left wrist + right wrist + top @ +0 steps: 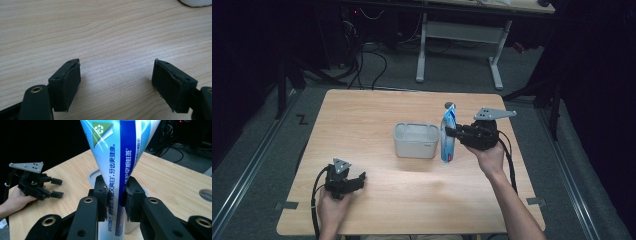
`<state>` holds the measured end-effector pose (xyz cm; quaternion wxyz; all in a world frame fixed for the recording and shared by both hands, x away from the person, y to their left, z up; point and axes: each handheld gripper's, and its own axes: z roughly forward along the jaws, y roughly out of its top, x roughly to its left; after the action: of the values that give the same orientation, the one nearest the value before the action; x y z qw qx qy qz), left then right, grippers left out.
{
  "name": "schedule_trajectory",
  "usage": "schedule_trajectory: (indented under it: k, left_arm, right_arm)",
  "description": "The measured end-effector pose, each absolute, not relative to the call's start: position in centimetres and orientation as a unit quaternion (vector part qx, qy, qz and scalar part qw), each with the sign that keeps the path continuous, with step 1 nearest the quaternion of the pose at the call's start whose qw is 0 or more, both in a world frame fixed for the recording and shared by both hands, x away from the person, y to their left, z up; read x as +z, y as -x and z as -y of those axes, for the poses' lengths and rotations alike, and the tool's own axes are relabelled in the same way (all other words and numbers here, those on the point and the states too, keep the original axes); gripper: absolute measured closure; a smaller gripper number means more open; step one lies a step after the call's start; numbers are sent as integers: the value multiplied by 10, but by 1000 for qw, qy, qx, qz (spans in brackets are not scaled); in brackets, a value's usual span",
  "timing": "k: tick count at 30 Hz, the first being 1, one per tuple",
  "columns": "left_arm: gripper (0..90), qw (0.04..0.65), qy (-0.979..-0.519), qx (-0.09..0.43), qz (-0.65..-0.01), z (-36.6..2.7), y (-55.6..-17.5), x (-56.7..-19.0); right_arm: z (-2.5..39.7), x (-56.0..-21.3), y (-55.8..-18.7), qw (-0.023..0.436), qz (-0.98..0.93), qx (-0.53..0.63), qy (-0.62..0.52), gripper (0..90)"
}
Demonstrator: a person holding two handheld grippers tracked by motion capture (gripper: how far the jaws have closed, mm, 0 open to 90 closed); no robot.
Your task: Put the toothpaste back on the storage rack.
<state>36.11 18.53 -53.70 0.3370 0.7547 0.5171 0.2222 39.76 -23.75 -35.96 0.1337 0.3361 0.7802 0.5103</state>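
Two fingers (116, 200) pinch toothpaste tube (120, 157) | tube's top cut off

On the wooden table (377, 112), a clear plastic container (415, 140) stood near the middle. Just right of the container, the right gripper (451, 131) held a blue-and-white tube (448, 135) upright. Well left of the container and nearer the person, the left gripper (360, 180) rested on the wood.
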Motion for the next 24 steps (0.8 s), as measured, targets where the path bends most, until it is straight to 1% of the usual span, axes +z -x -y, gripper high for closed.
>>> schedule_trajectory:
  k: [8, 15, 24]
  left_arm:
    - [236, 337, -754, 222, -517, -185, -361, -537]
    - [237, 337, -754, 222, -517, -185, -361, -537]
    - [237, 337, -754, 222, -518, -185, -361, -537]
  right_arm:
    - [228, -348, -405, 135, -777, 519, -329, 744]
    - [218, -348, -413, 131, -785, 511, -326, 744]
    - [214, -342, -419, 133, -778, 519, -329, 743]
